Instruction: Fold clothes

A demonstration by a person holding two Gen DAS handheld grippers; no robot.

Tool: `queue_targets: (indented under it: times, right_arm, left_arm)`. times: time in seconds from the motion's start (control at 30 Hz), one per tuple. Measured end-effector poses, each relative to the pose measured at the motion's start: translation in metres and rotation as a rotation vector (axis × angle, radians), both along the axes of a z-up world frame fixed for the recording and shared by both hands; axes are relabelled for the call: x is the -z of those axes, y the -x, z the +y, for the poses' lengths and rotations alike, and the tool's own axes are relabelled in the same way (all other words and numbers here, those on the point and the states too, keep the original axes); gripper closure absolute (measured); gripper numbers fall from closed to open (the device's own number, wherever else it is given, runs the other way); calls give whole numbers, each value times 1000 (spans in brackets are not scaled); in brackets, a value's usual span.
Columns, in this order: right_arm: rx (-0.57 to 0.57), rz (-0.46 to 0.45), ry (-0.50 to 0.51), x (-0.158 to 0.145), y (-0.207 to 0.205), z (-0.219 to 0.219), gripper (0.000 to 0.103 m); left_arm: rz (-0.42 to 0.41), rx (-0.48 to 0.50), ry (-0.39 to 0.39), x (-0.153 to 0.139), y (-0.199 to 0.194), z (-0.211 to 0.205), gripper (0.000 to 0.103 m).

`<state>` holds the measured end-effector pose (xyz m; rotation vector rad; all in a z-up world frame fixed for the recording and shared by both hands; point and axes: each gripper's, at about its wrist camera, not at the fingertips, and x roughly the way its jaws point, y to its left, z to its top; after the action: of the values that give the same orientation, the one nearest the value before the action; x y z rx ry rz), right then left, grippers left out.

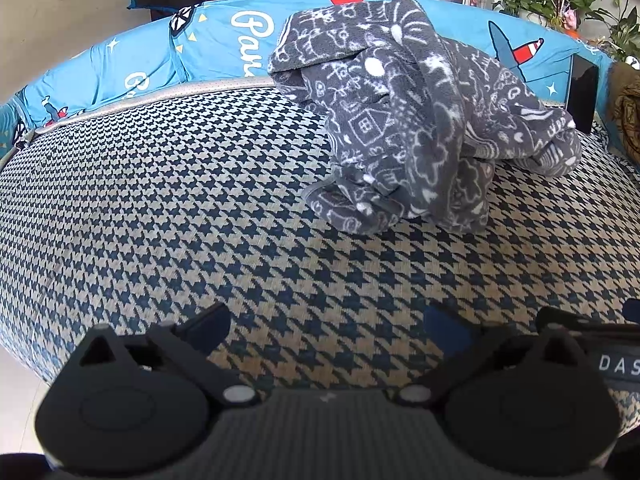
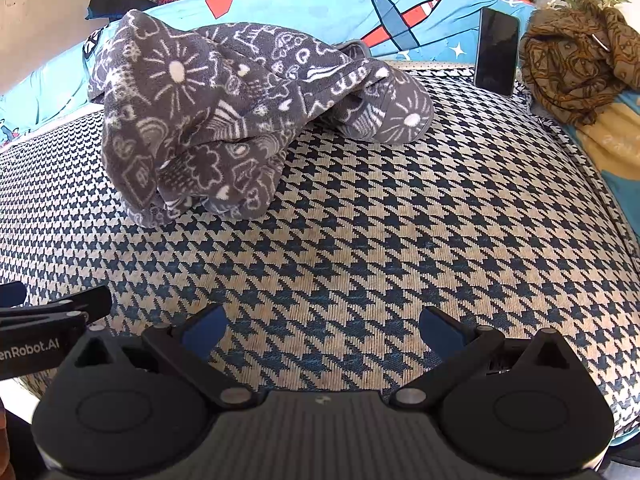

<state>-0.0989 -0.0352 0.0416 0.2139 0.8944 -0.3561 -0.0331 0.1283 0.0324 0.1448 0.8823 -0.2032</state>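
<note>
The grey fleece garment (image 1: pixel 416 120), printed with white doodles, lies crumpled in a heap on the houndstooth cushion (image 1: pixel 160 208), toward one o'clock from your left gripper (image 1: pixel 328 330) and eleven o'clock from your right gripper (image 2: pixel 324 330). Both grippers hover over bare cushion, well apart from the cloth, fingers spread wide and holding nothing. Behind the heap, at twelve o'clock, runs a blue cartoon-print cover (image 2: pixel 320 8). A dark phone (image 2: pixel 496 52) leans upright against it at one o'clock in the right view, and a brown patterned scarf (image 2: pixel 576 60) lies bunched just beside the phone. There are no containers in view.
</note>
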Motion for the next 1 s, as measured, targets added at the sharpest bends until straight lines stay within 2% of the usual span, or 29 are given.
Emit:
queue_targets:
  times: [1.0]
  right_arm:
    - [12, -22, -30, -6, 1, 0, 0]
  left_arm:
    - [10, 12, -12, 4, -4, -2, 0]
